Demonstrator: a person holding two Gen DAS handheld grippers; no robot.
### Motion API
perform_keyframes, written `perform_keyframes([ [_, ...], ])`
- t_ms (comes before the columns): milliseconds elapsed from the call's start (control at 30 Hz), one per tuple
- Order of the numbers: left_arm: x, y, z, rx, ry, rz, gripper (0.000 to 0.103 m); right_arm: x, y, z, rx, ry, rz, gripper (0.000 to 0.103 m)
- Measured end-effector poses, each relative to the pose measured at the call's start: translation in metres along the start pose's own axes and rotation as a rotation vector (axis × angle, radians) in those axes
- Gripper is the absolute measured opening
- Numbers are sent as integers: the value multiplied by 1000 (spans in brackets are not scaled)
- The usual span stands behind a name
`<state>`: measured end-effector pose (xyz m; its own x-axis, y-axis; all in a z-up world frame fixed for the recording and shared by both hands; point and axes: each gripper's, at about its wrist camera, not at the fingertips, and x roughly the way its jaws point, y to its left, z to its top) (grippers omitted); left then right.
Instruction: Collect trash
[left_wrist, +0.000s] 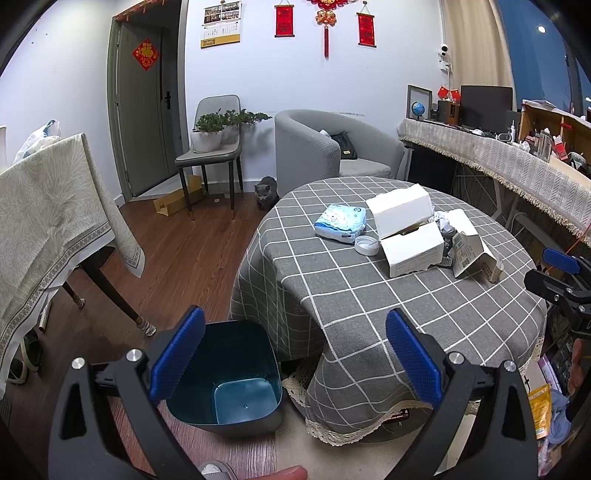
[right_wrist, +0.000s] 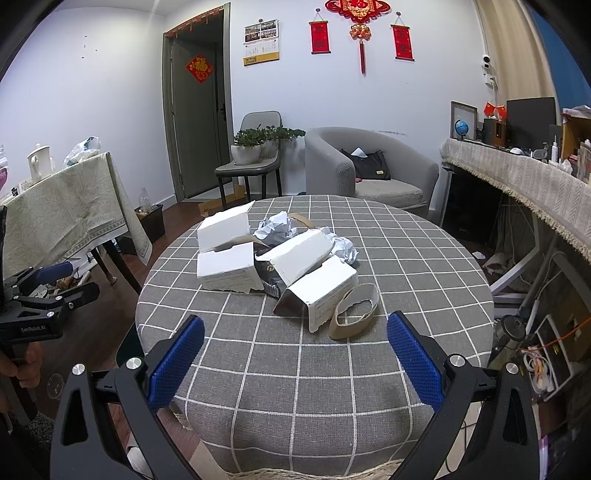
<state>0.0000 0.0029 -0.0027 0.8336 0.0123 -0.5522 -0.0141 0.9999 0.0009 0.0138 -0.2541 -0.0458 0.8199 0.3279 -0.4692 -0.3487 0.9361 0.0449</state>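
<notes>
L gripper (left_wrist: 295, 360) wide open, empty, above the blue bin (left_wrist: 236, 373) on floor beside round table (left_wrist: 369, 295). Trash on tabletop: white boxes (right_wrist: 236, 254), crumpled paper (right_wrist: 277, 227), cardboard ring (right_wrist: 354, 310). R gripper (right_wrist: 295, 360) also spread, empty, near table edge.

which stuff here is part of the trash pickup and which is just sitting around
For the job:
- white cardboard boxes, opened
- crumpled paper
- torn cardboard ring
- small white lid
- blue bin on the floor beside the table
- left gripper and right gripper, both open and empty

Just lying about:
- tissue pack, probably
- potted plant
- black handbag
- cat
</notes>
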Motion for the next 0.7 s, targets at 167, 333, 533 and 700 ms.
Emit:
perform_keyframes([
  [167, -1, -1, 1, 3, -1, -9, 99, 2, -1, -1, -2, 3, 2, 100],
  [333, -5, -3, 6, -9, -18, -32, 99, 3, 1, 3, -17, 9, -15, 100],
  [533, -5, -9, 12, 4, -42, -74, 98, 8, 11, 14, -67, 11, -48, 84],
  [700, 6, -13, 19, 24, -47, -107, 87, 22, 13, 23, -83, 21, -53, 82],
])
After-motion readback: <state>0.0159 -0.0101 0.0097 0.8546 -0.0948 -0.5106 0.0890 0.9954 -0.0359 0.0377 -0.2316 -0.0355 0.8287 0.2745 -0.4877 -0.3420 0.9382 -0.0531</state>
